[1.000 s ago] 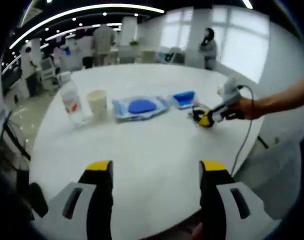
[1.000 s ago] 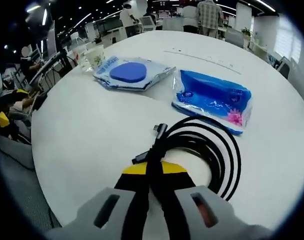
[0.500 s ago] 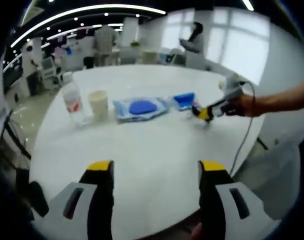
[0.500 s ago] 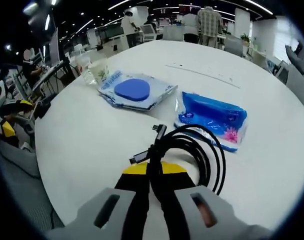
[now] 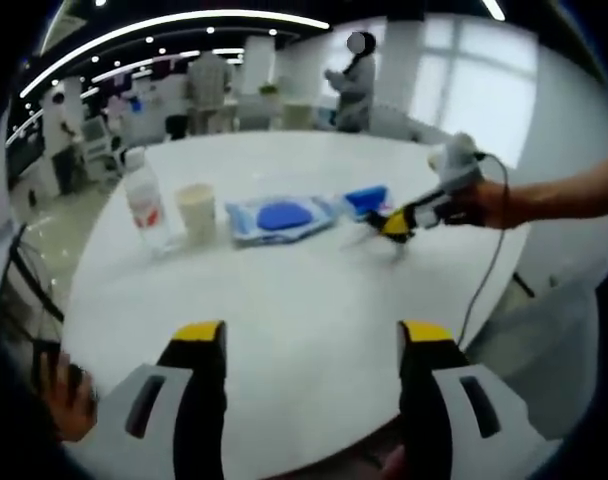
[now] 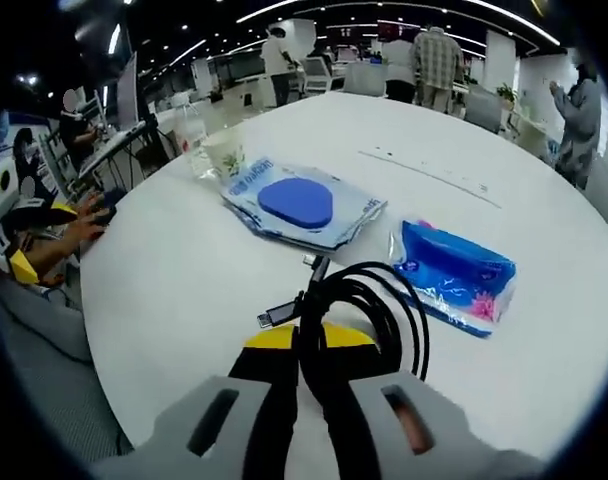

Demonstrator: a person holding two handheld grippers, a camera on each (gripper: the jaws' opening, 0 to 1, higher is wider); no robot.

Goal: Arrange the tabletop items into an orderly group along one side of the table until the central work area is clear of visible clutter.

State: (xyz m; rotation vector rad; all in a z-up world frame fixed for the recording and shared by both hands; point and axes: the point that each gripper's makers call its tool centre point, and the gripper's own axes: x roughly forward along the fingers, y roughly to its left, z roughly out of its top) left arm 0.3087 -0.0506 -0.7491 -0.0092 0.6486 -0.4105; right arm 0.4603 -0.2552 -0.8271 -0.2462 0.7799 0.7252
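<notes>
Looking along the left gripper (image 5: 312, 345), its yellow-tipped jaws stand wide apart with nothing between them, over the near edge of the round white bench (image 5: 284, 300). A broad bare stretch of benchtop lies ahead of the jaws. Past it, a row runs across the far half: a clear bottle (image 5: 144, 208) upright at the left, a paper cup (image 5: 195, 208) just beside it, a flat clear packet with a blue pad (image 5: 282, 215), then a small blue pack (image 5: 367, 199). The right gripper (image 5: 392, 224) comes in from the right, held by a hand (image 5: 484, 205), near the blue pack, with a cable trailing off the bench edge. People stand in the room beyond.

In the right gripper view, the right gripper (image 6: 311, 350) has its jaws pressed together on a coiled black cable (image 6: 369, 315). The coil hangs in a loop ahead of the jaws, its long side running away from the camera and its plug end (image 6: 276, 318) pointing left. Whether the coil touches the bench (image 6: 174, 270) cannot be told. The blue pack (image 6: 454, 281) lies just right of the coil, the packet with a blue pad (image 6: 296, 203) beyond it, and the paper cup (image 6: 224, 155) and bottle (image 6: 191, 135) stand at the far left near the rim. Open benchtop spreads to the left of the coil.
</notes>
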